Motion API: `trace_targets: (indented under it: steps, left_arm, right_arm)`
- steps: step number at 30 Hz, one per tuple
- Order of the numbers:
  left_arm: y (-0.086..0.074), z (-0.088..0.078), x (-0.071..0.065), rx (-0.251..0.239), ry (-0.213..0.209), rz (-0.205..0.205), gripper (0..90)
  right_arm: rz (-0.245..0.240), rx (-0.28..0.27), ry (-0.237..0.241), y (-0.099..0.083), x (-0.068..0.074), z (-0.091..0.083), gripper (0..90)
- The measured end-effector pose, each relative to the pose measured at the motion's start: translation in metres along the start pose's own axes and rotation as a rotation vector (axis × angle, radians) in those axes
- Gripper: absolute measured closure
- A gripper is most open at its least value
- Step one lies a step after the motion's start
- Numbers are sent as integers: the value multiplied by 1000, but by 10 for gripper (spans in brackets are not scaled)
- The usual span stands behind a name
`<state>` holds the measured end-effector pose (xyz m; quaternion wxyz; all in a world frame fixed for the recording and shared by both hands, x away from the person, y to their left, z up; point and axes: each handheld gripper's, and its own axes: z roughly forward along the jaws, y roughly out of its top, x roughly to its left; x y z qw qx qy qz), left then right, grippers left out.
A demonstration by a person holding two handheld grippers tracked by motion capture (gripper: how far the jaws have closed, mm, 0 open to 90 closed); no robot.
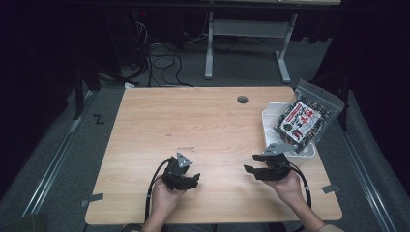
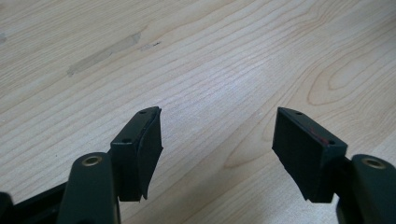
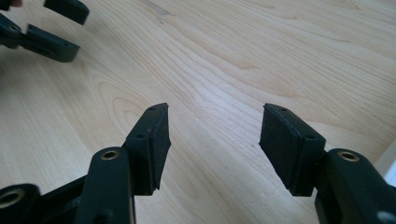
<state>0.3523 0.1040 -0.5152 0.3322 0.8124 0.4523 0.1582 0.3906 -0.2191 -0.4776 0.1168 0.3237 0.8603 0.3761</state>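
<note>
While both tools, left and right, rest open and empty near the desk's front edge, the right must next reach the bag at the right edge.

Your right gripper looks along its two black jaws, which stand apart with nothing between them; you see bare pale wood through the gap. Both pads hang just over the table, whose grain runs in long curved bands across the picture. At the upper left corner your left gripper shows farther off (dark, slightly blurred, its jaws parted as well), low over the same tabletop. A thin pale strip cuts in at the right edge, too little of it to identify.
</note>
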Motion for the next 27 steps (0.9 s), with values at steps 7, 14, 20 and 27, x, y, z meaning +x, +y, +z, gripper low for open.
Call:
trace_targets:
  steps: [7,14,20,27]
  left_arm:
    - [0,0,0,1,-1,2,333]
    - [0,1,-1,5,-2,5,333]
    - [0,-2,-2,-1,3,12,333]
    - [0,-1,-2,-2,3,12,333]
  right_arm:
    - [41,9,22,-7,-3,10,430]
    - [68,7,29,-19,-6,16,428]
    - [42,28,20,-27,-2,17,422]
    - [23,30,38,-31,0,18,426]
